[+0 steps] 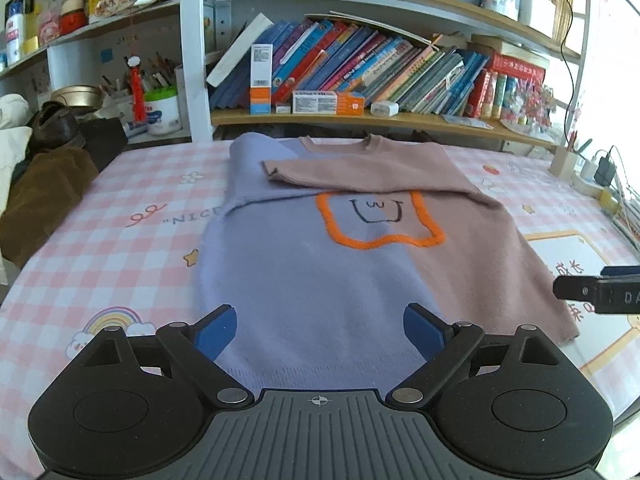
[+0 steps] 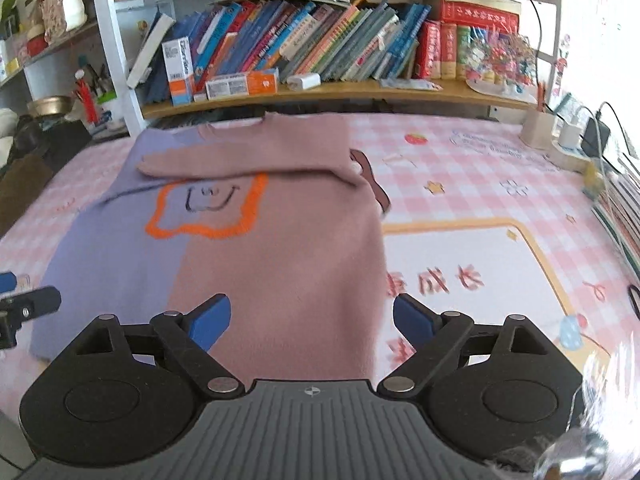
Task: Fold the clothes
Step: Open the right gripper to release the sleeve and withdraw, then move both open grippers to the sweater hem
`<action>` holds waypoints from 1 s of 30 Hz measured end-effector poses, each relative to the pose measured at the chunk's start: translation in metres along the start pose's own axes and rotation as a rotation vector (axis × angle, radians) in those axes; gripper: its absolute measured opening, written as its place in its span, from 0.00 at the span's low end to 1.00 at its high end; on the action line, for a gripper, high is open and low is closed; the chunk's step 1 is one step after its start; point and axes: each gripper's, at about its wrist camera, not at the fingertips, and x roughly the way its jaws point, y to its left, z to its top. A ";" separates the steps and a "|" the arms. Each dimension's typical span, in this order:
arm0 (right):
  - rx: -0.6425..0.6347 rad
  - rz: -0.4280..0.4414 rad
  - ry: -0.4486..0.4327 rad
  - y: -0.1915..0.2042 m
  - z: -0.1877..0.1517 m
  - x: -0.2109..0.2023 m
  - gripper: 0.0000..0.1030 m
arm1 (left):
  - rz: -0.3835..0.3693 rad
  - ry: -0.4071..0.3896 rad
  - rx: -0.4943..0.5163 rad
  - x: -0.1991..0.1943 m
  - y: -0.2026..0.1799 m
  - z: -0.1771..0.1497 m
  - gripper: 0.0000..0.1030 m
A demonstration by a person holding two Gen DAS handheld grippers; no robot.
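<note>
One sweater (image 1: pixel 320 264), two sleeves folded across, two spread-fingered grippers

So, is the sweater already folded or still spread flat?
Partly folded: both sleeves lie across the chest of the sweater, but its body is spread full length on the bed.

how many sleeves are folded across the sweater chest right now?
2. The pink sleeve lies on top across the chest of the sweater, its cuff pointing toward the purple side. The purple sleeve is folded in beneath it, mostly covered. Both grippers are open near the hem.
</note>
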 end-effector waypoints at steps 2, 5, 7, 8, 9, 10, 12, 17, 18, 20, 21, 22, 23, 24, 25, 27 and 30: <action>-0.013 -0.006 -0.007 -0.005 -0.005 -0.007 0.86 | 0.008 0.006 -0.007 -0.003 -0.007 -0.002 0.91; -0.025 -0.010 -0.013 -0.014 -0.013 -0.018 0.89 | 0.021 0.029 0.001 -0.006 -0.020 -0.007 0.92; -0.018 -0.005 0.000 -0.020 -0.019 -0.022 0.89 | 0.031 0.028 0.006 -0.013 -0.026 -0.011 0.92; -0.014 -0.002 0.006 -0.023 -0.023 -0.025 0.89 | 0.034 0.026 0.007 -0.016 -0.028 -0.013 0.92; -0.011 0.000 0.012 -0.025 -0.026 -0.027 0.89 | 0.039 0.030 0.006 -0.018 -0.030 -0.015 0.93; -0.010 0.003 0.017 -0.027 -0.029 -0.029 0.89 | 0.045 0.034 0.005 -0.020 -0.032 -0.017 0.93; -0.010 0.010 0.025 -0.030 -0.035 -0.032 0.89 | 0.053 0.048 0.005 -0.023 -0.034 -0.021 0.93; -0.019 0.016 0.049 -0.031 -0.045 -0.037 0.91 | 0.082 0.089 0.012 -0.029 -0.039 -0.034 0.93; -0.021 0.016 0.055 -0.030 -0.047 -0.038 0.91 | 0.089 0.096 0.013 -0.030 -0.040 -0.036 0.94; -0.026 0.015 0.066 -0.029 -0.051 -0.039 0.93 | 0.103 0.104 0.012 -0.031 -0.039 -0.039 0.94; -0.029 0.016 0.070 -0.029 -0.052 -0.039 0.93 | 0.109 0.107 0.010 -0.032 -0.038 -0.040 0.94; -0.031 0.016 0.073 -0.028 -0.053 -0.039 0.94 | 0.112 0.110 0.007 -0.032 -0.037 -0.040 0.94; -0.033 0.015 0.076 -0.027 -0.053 -0.039 0.95 | 0.115 0.113 0.004 -0.032 -0.036 -0.041 0.94; -0.034 0.015 0.079 -0.026 -0.054 -0.038 0.95 | 0.118 0.117 0.002 -0.032 -0.035 -0.042 0.94; -0.035 0.013 0.083 -0.026 -0.054 -0.038 0.95 | 0.119 0.119 0.001 -0.032 -0.034 -0.042 0.94; -0.036 0.009 0.090 -0.024 -0.054 -0.036 0.96 | 0.122 0.123 -0.003 -0.031 -0.031 -0.043 0.94; -0.032 0.005 0.108 -0.022 -0.053 -0.031 0.98 | 0.116 0.133 -0.027 -0.028 -0.022 -0.044 0.94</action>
